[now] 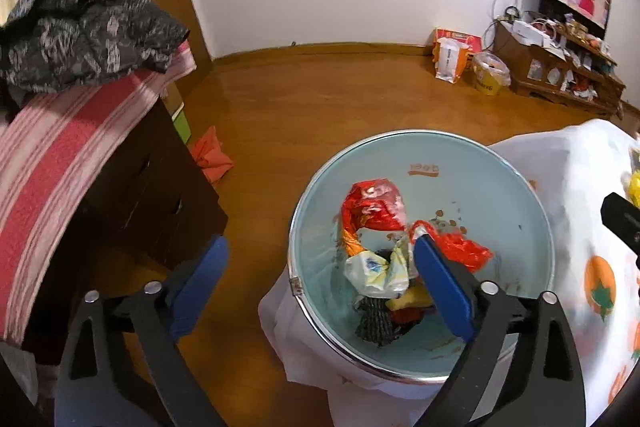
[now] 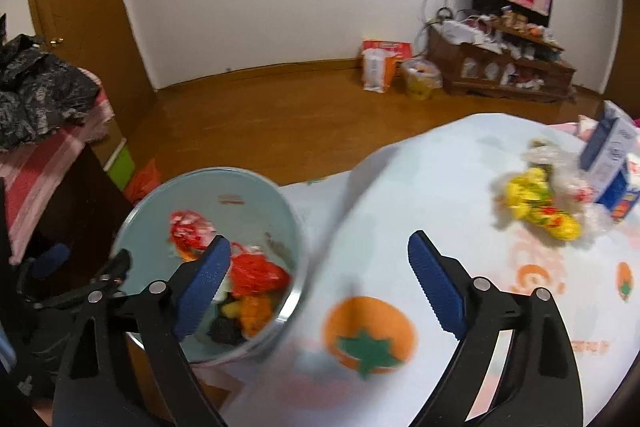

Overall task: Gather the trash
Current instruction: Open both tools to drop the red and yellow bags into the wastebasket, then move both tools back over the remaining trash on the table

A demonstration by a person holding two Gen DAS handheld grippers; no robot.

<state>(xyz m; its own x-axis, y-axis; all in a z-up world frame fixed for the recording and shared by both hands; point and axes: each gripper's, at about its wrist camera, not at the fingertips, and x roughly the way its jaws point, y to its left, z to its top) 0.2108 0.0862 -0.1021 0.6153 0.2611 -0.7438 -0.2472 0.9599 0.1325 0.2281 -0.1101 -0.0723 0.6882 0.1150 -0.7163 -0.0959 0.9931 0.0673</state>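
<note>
left gripper [image 1: 320, 279] jaws wide, nothing between the blue pads; it hangs over the near-left rim of the bin [image 1: 496, 187]. bin is pale blue inside w/ a metal rim, standing on the wood floor [image 1: 304, 99] against the edge of the tablecloth [image 1: 580, 195]. in the bin: red wrapper [image 1: 370, 205] at 12, red bag [image 1: 464, 249] at 3, white wrapper [image 1: 374, 273] in the middle, a dark knit thing [image 1: 374, 321] at 6.

right gripper [image 2: 320, 287] also wide and empty, over the cloth's edge, its left pad over the bin. view is blurred. on the cloth at 2: yellow wrapper [image 2: 540, 207], carton [image 2: 612, 163] just beside it. dresser [image 1: 132, 195] w/ a striped towel [image 1: 60, 163] sits at 9.
</note>
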